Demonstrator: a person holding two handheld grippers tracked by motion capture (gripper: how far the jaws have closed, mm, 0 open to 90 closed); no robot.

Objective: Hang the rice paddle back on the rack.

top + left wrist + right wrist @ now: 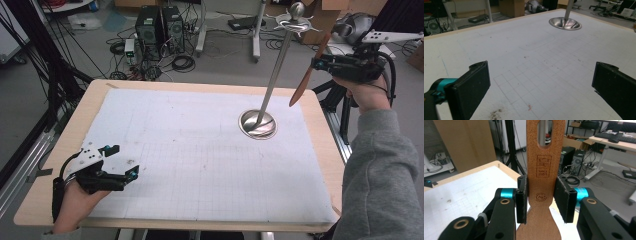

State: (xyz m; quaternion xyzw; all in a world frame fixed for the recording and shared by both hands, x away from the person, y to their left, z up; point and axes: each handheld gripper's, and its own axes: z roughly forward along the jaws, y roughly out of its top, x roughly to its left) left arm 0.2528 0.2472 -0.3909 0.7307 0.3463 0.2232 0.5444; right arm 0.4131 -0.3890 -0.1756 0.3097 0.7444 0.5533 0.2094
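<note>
Spatula point(541, 170) — one, wooden, flat and slotted — is sitting clamped between the two black pads of the right gripper point(541, 197), held in the air beyond the desk's far right corner. The right gripper view is showing a stamped crest and a round mark burnt into its handle; the high view is giving just a thin brown blade point(310, 67) slanting downward from the right gripper point(320, 62), beside the metal pole. One metal stand point(257, 124) is resting near the desk's far right corner, its round shiny dish base carrying a slim pole that is ending in a ball. The left gripper point(125, 162) is lying low at the near left corner, its jaws spread wide over nothing — the left gripper view is showing the white gridded mat point(544, 75) and some brown crumbs point(496, 113) between them.
</note>
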